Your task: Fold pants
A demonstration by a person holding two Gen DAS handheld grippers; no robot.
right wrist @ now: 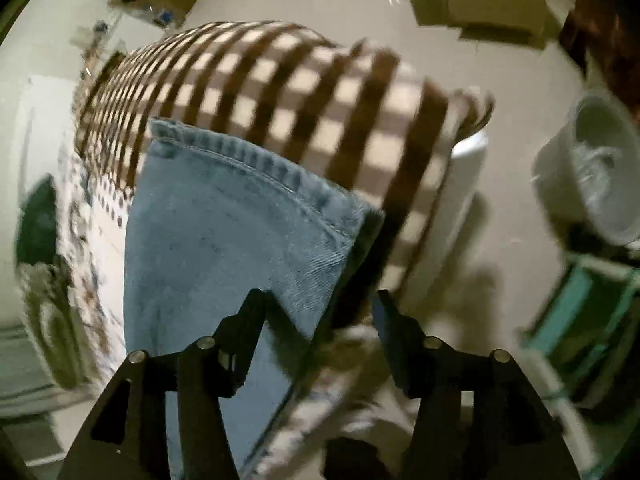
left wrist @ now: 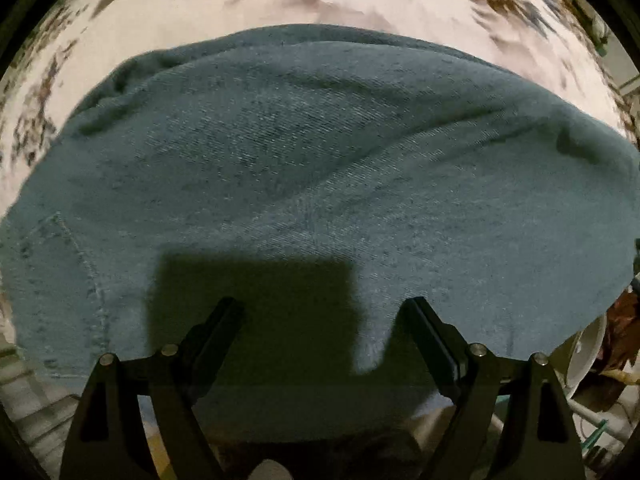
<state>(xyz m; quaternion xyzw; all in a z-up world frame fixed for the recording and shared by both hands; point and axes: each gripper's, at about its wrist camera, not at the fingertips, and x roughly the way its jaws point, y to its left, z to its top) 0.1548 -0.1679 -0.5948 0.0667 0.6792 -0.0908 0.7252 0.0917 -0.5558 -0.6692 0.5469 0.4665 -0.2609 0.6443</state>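
Observation:
The blue denim pants [left wrist: 320, 168] lie spread on a floral bed cover [left wrist: 240, 0] and fill most of the left wrist view, with a seam at the lower left. My left gripper [left wrist: 322, 308] is open just above the denim, holding nothing, its shadow on the cloth. In the right wrist view a pant leg with its stitched hem [right wrist: 248, 168] lies along the bed's edge. My right gripper [right wrist: 318, 298] is open over the leg's right edge, with no cloth between its fingers.
A brown and cream checked blanket [right wrist: 320, 92] lies beyond the hem. The bed's edge drops to a pale floor [right wrist: 500, 240] on the right. A white bucket [right wrist: 600, 168], a teal stool [right wrist: 580, 312] and cardboard boxes [right wrist: 480, 4] stand on the floor.

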